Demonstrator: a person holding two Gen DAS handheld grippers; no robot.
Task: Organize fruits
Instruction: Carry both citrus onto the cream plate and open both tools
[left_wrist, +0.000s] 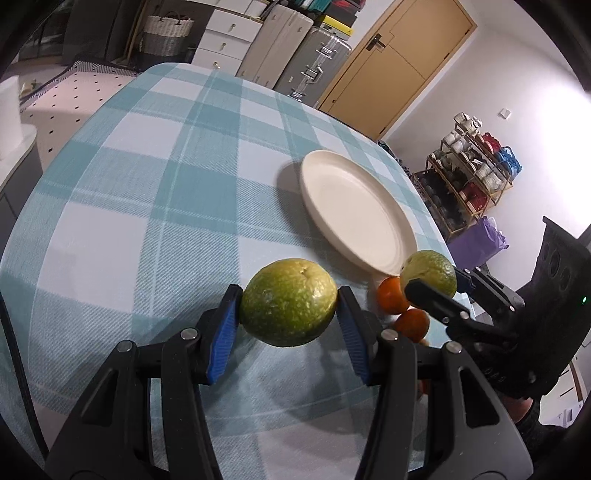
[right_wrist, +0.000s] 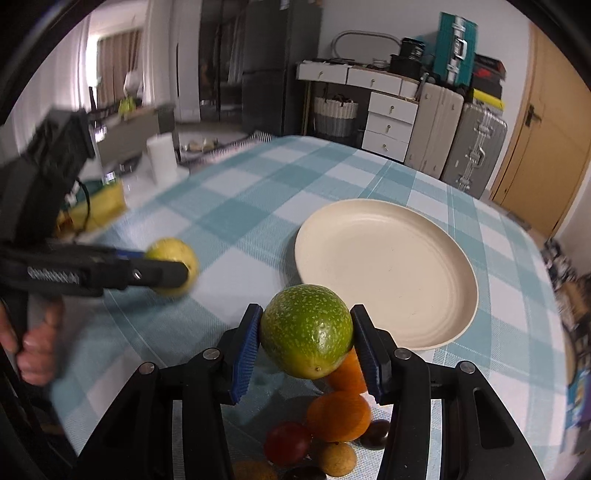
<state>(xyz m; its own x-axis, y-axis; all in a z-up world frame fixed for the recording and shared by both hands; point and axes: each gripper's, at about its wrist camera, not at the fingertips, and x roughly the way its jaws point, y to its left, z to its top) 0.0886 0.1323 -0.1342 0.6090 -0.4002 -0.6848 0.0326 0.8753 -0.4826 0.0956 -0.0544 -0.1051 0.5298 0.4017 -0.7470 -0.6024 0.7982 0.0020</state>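
**Both grippers loaded, plate not yet filled**

Left gripper (left_wrist: 290, 317): jaws part-closed, blue pads clamped on a green citrus (left_wrist: 289, 302), held off the cloth. Right gripper (right_wrist: 306, 345): same, pinching a second green fruit (right_wrist: 306, 331) above the fruit pile (right_wrist: 338, 415). Both held across the widest part, probably for a stable carry. White plate (right_wrist: 469, 306) sits just beyond on the checked tablecloth (left_wrist: 147, 184), the likely drop target.
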